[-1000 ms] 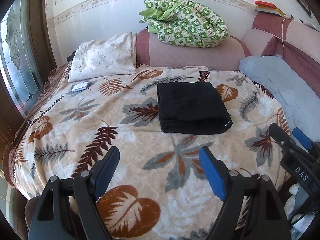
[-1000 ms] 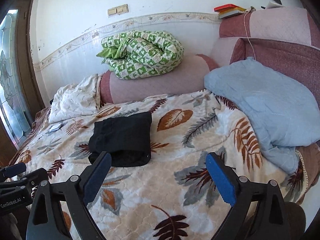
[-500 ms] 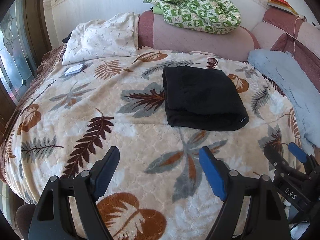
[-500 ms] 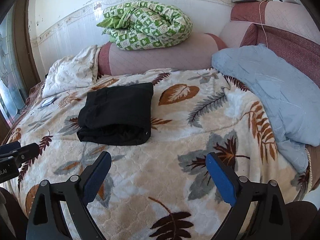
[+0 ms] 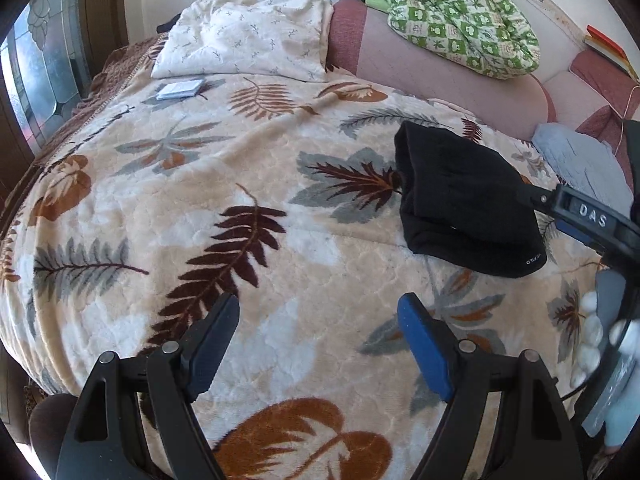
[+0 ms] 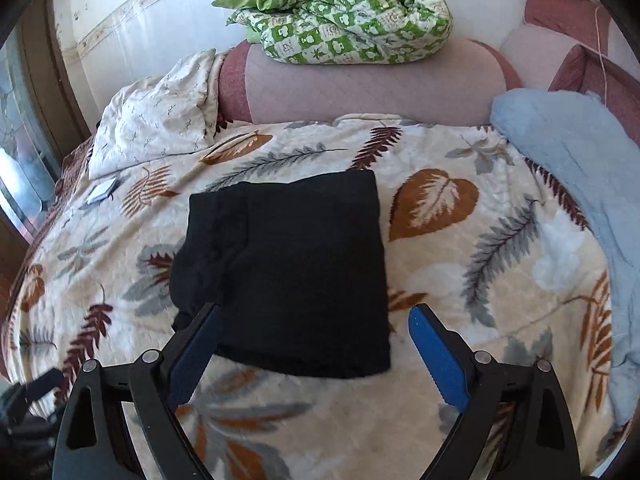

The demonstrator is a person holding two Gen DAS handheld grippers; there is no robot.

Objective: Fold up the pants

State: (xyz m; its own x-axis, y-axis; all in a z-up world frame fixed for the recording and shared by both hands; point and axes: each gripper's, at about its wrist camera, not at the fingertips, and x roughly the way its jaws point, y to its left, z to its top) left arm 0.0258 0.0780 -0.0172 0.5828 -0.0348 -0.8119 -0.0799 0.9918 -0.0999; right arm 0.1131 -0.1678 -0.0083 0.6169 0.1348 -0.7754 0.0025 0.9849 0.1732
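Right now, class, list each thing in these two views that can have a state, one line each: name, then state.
black pants: folded into a flat rectangle, lying on the leaf blanket
left gripper: open, nothing between its fingers
right gripper: open, over the pants' near edge
green checked quilt: bundled on the pink bolster
white pillow: crumpled

Both tongs now sit closer to the bed; the right tongs (image 6: 314, 336) hang over the folded pants' (image 6: 296, 264) near edge.
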